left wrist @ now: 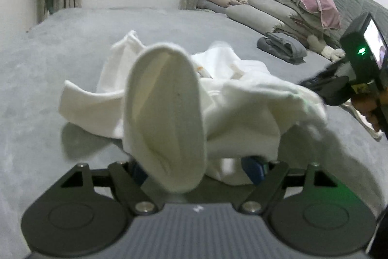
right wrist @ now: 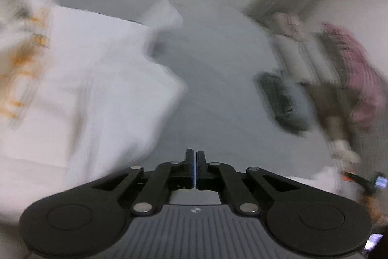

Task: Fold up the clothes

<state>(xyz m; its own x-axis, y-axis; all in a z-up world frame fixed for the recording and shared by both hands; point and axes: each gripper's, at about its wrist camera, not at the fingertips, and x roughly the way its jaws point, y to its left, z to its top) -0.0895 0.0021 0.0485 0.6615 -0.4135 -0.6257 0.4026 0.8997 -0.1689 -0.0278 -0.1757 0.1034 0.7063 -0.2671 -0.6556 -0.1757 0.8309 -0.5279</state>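
Fold step underway: white garment (left wrist: 167,98) draped between parted left gripper (left wrist: 196,166); right gripper (right wrist: 194,170) closed, empty. Regrasp required.

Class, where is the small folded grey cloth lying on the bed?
In the left wrist view, the folded grey cloth lies right of the white garment, just before the stacked bedding.

White garment (left wrist: 218,98) bunched on grey bed (left wrist: 72,45); left tongs (left wrist: 196,166) spread (cuff draped between).

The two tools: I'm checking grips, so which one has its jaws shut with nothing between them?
The right tool: pads pressed together, empty. The left tool stands open, white garment draped between.
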